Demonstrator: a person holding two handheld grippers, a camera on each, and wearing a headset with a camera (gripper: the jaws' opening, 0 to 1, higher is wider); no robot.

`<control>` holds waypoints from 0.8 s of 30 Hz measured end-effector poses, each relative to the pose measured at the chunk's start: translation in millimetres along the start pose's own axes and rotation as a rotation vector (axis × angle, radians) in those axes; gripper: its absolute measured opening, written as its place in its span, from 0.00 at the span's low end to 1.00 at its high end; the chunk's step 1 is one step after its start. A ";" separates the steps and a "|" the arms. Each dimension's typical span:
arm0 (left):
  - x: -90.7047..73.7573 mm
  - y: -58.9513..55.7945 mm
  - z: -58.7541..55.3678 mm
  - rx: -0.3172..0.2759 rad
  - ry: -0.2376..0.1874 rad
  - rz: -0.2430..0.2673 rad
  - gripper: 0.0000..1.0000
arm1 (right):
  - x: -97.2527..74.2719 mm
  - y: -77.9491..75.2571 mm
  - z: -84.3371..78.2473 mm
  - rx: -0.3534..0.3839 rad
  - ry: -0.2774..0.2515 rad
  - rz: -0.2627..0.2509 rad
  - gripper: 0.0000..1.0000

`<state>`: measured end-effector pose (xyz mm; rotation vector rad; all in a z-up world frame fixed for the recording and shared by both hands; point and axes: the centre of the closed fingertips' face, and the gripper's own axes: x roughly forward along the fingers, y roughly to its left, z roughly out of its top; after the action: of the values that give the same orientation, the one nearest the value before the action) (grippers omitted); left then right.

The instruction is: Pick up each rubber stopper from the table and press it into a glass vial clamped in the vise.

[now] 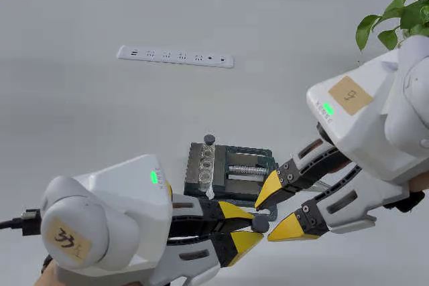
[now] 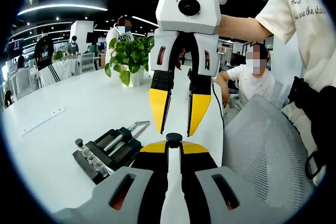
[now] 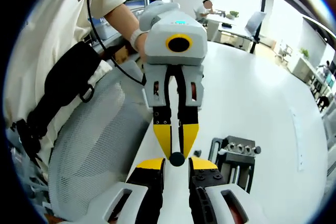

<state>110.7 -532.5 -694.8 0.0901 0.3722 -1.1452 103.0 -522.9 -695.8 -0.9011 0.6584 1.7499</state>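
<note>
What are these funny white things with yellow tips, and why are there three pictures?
They are grippers, like tongs. A person holds one in each hand. One picture comes from a camera on the person's head, the other two from a camera on each gripper. The left gripper is shut on a small dark rubber stopper. The right gripper faces it, open. On the white table a dark metal vise clamps clear glass vials, one already plugged. A white power strip lies farther away.
</note>
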 end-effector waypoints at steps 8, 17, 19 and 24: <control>2.8 -2.8 -0.7 -0.019 0.006 -0.017 0.04 | 4.4 5.4 -2.4 -0.040 0.035 0.018 0.09; 4.3 -5.6 -3.1 -0.048 0.019 -0.034 0.04 | 6.6 8.5 -4.1 -0.070 0.064 0.026 0.08; 4.5 -5.4 -3.4 -0.054 0.024 -0.035 0.04 | 6.8 8.6 -4.1 -0.077 0.072 0.027 0.08; 5.6 -7.3 -4.1 -0.051 0.042 -0.047 0.04 | 7.5 10.4 -4.2 -0.108 0.109 0.045 0.08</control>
<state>105.1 -539.3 -699.6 0.0613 0.4422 -1.1811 92.8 -525.5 -704.2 -1.0691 0.6645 1.8000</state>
